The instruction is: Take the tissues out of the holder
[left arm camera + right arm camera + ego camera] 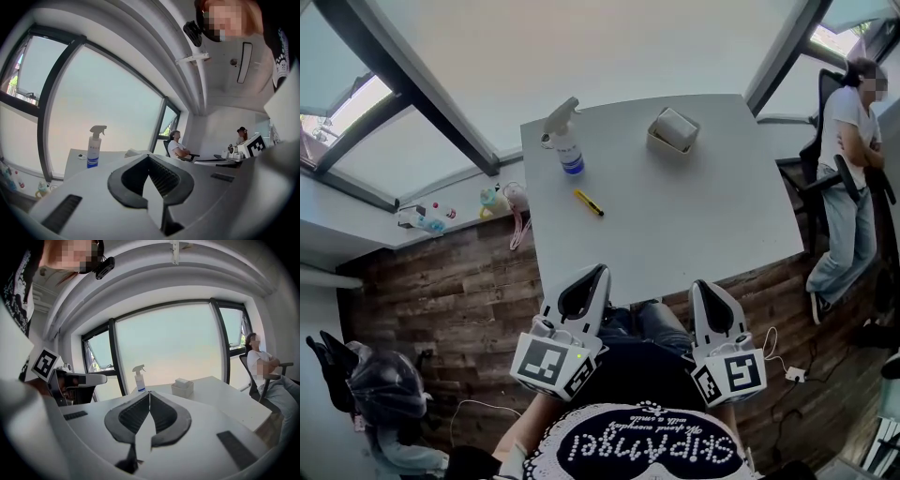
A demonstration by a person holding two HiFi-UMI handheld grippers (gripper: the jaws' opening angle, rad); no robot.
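The tissue holder (673,131), a beige box with a white tissue pack (677,123) standing in it, sits at the far right of the white table (703,216). In the right gripper view the tissue holder (182,389) shows beyond the jaws. Both grippers are held at the table's near edge, well short of the holder. My left gripper (598,273) is shut with nothing in it, as the left gripper view (149,157) shows. My right gripper (700,286) is also shut and empty, its tips (149,393) touching.
A spray bottle (565,141) stands at the far left of the table, a yellow utility knife (588,202) lies near the middle. A seated person (848,169) in an office chair is at the right. Small items line the window sill (459,211) at left.
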